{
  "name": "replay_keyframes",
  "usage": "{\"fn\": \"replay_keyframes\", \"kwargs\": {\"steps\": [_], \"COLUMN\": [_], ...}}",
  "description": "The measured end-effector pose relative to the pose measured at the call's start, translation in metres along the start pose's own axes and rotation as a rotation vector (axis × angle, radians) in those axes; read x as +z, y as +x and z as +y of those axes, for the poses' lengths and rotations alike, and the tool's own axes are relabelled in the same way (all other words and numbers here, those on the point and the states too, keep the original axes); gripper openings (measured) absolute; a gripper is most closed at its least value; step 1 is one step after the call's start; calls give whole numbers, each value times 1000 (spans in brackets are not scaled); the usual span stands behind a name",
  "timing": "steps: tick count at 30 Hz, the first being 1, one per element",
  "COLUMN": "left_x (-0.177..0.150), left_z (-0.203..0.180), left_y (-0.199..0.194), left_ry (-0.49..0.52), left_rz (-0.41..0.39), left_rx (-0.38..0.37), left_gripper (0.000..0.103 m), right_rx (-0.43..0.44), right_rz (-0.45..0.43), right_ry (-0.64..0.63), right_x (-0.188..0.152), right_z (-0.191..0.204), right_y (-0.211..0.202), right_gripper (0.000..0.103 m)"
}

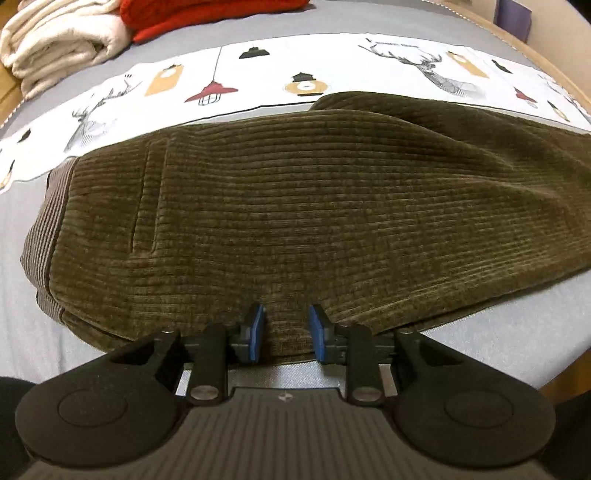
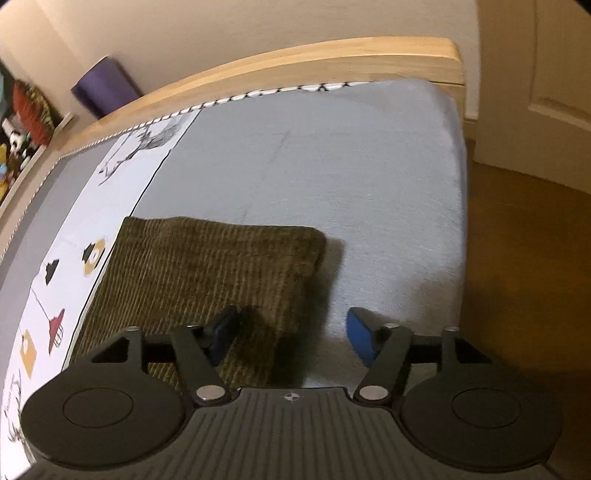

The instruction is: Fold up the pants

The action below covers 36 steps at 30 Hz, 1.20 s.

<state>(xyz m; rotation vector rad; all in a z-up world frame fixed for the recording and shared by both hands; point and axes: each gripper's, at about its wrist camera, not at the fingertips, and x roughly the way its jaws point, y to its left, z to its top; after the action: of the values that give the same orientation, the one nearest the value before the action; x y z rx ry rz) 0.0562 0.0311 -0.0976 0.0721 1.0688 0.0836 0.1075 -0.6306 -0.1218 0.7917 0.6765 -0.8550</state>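
Observation:
Olive-brown corduroy pants (image 1: 295, 206) lie flat across the grey bed sheet (image 1: 480, 332), waistband at the left and legs running right. My left gripper (image 1: 287, 326) hovers at their near edge. Its blue pads (image 1: 258, 328) stand a narrow gap apart, with cloth lying flat below them and nothing pinched. In the right wrist view the leg end of the pants (image 2: 207, 266) lies on the sheet (image 2: 332, 166). My right gripper (image 2: 291, 330) is wide open over the hem's near corner, left finger above the cloth and right finger above bare sheet.
A folded cream blanket (image 1: 55, 40) and a red knit (image 1: 207, 14) sit at the far left of the bed. A white printed band (image 1: 258, 77) crosses behind the pants. The wooden bed frame (image 2: 295, 59), the mattress edge and the brown floor (image 2: 524, 258) lie to the right.

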Motion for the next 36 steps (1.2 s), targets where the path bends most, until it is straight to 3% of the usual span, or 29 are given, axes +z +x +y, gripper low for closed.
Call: {"fn": "replay_keyframes", "kwargs": {"steps": [6,7,8,9,10,16,19,21,24,27,29,32,34,36], "left_x": [1,2,2,3,4,6,8,10,10,9,9,8,8,8], "left_z": [10,12,12,12,11,3,1,1,4,8,10,14,16,18], "left_y": [1,1,1,1,1,3,4,3,2,0,0,-1,-1,0], "left_ry": [-67,-78,-86,-89,-88,-65,-62,-66,-75,-79,-85,-99,-110,-119], "left_rz": [-52,-57,-61,-63,-64,-83,-91,-96,-103,-99,-97,-88,-79,-71], "left_rx": [-38,-45,-50,-54,-54,-60,-69,-76,-86,-91,-95,-105,-114,-125], "left_gripper": [39,40,42,43,43,44,44,44,44,44,44,47,50,58], "right_rx": [-11,-4,9,39,73,166,246,304,399,556,679,823,878,862], "right_rz": [-12,-18,-23,-19,-5,2,-57,-131,-276,-401,-422,-350,-197,-4], "right_ry": [-38,-39,-39,-37,-28,75,74,-18,-284,-652,-837,-1080,-1209,-1377], "right_x": [-1,-1,-1,0,1,6,8,6,-16,-78,-134,-222,-275,-325], "right_z": [5,5,5,5,4,-12,-5,13,61,117,140,155,159,163], "right_y": [0,0,0,2,5,4,-14,-36,-90,-154,-190,-217,-213,-200], "right_gripper": [78,67,41,28,22,13,12,12,12,12,12,12,13,13]}}
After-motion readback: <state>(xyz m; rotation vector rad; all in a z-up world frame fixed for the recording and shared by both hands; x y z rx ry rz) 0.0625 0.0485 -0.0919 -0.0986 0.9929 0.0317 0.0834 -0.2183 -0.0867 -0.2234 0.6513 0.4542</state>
